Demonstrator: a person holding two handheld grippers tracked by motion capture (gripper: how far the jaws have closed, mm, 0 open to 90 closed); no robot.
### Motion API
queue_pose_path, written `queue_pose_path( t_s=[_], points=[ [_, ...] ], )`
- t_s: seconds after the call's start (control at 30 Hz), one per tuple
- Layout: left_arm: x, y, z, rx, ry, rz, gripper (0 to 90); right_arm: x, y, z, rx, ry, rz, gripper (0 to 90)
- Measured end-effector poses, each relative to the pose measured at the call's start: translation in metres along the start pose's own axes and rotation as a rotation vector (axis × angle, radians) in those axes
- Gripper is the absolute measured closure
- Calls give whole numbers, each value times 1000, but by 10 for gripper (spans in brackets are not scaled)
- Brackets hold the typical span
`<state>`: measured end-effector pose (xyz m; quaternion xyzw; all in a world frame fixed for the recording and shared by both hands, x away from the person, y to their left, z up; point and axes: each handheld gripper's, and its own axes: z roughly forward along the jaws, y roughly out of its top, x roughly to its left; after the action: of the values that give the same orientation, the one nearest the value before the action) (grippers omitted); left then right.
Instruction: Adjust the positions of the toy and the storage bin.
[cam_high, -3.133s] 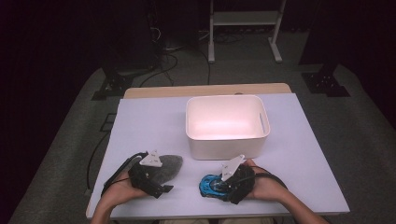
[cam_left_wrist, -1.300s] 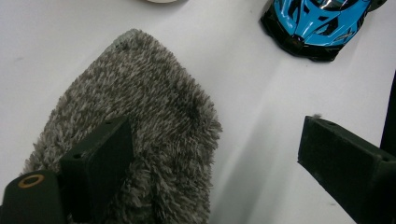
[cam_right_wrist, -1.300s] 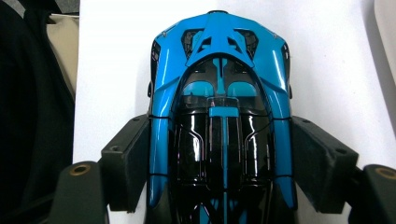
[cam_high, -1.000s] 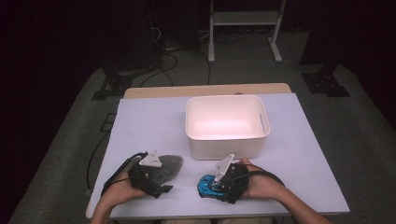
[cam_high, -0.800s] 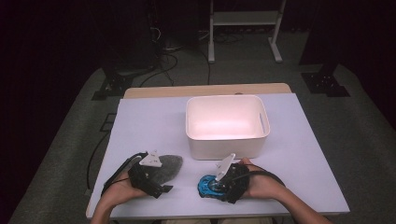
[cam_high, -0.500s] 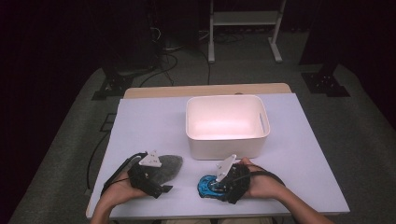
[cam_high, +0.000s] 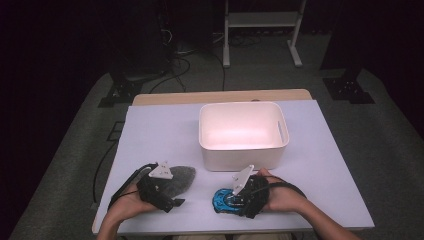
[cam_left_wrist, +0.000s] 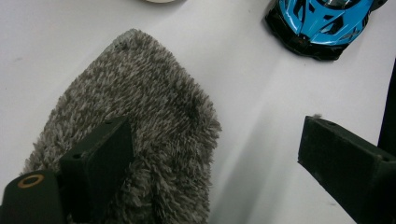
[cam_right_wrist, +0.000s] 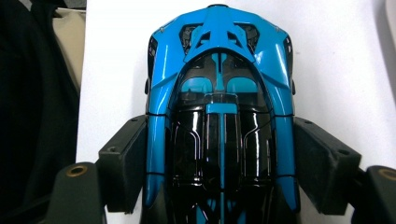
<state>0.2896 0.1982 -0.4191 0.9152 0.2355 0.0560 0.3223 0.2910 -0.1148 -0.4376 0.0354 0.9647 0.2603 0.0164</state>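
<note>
A blue and black toy car (cam_right_wrist: 219, 56) lies on the white table near the front edge. My right gripper (cam_right_wrist: 219, 154) straddles it, and both pads touch the car's sides. From above, the right gripper (cam_high: 234, 200) covers the rear of the car (cam_high: 219, 201). A grey fuzzy cloth (cam_left_wrist: 135, 121) lies at the front left. My left gripper (cam_left_wrist: 219, 140) hangs open over it, with one jaw above the cloth and the other above bare table. In the high view the left gripper (cam_high: 170, 192) sits at the near edge of the cloth (cam_high: 181, 176). The car (cam_left_wrist: 322, 23) is also in the left gripper view.
A white rectangular bin (cam_high: 242, 105) with a handle slot stands in the middle of the table, just behind both grippers. The table (cam_high: 160, 135) has bare surface to the left and right of the bin. Dark floor, cables and a stand lie beyond.
Since the oldest frame the right gripper has shifted slightly left over the car. Over the last second nothing has visibly moved.
</note>
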Motion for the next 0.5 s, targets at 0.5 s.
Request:
queue_pose_path(
  t_s=[0.5],
  points=[
    [0, 0, 0, 3, 2, -1, 96, -1, 6, -28, -57, 45, 4, 253]
  ],
)
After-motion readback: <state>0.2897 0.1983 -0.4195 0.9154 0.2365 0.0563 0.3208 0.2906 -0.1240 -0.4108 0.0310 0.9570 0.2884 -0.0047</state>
